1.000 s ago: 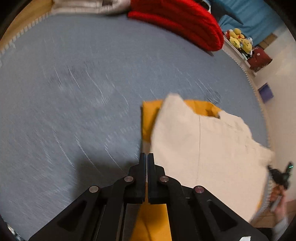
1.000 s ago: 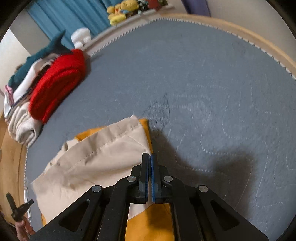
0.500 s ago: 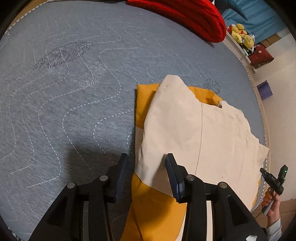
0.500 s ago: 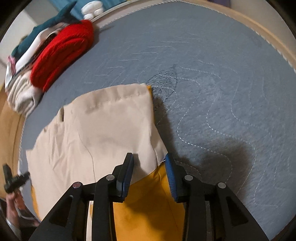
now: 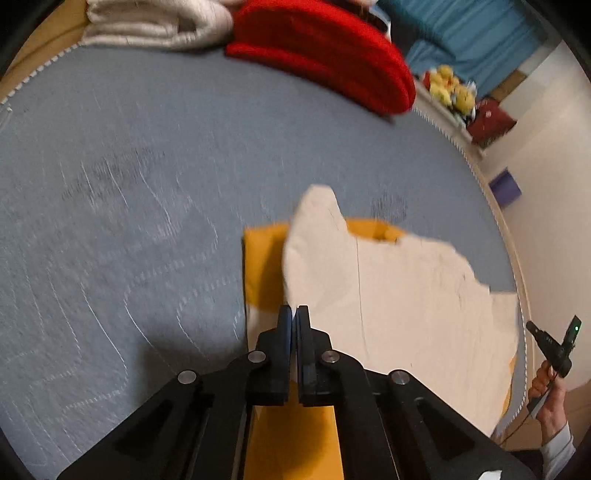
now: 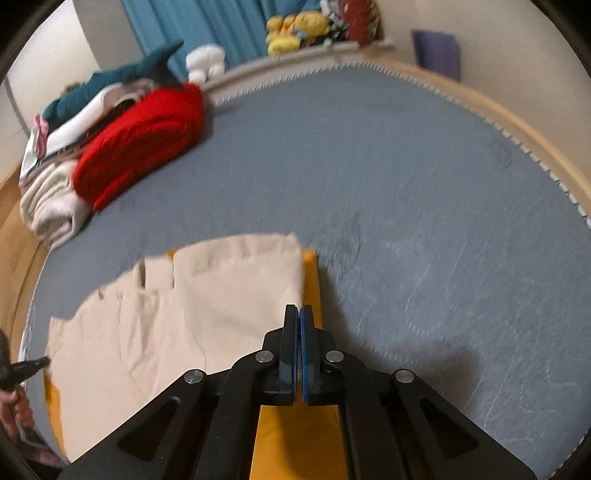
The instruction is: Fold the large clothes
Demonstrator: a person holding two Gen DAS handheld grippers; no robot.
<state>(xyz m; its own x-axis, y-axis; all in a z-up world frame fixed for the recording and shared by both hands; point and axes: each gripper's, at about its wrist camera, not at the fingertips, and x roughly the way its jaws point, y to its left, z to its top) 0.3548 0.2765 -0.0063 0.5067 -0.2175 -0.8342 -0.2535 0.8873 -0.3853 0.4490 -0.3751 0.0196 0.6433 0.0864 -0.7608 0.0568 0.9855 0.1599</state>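
A large beige garment (image 5: 399, 295) with a yellow part (image 5: 262, 266) lies folded on the grey quilted bed (image 5: 129, 221). My left gripper (image 5: 294, 314) is shut on the beige layer's near edge, which rises to its fingertips. In the right wrist view the same beige cloth (image 6: 221, 295) lies over the yellow part (image 6: 312, 280). My right gripper (image 6: 298, 314) is shut on the cloth's edge at its right side. Yellow fabric shows under both grippers.
Folded red (image 5: 325, 55) and cream (image 5: 155, 22) clothes are stacked at the bed's far end, with a teal plush (image 6: 122, 77) on top. Plush toys (image 5: 450, 92) line a shelf beyond. A person's hand holds a black device (image 5: 554, 350) at the bed's side.
Both grippers opened around the beige cloth's edge half a second ago and have now shut on it. Both have risen a little, lifting the edge.
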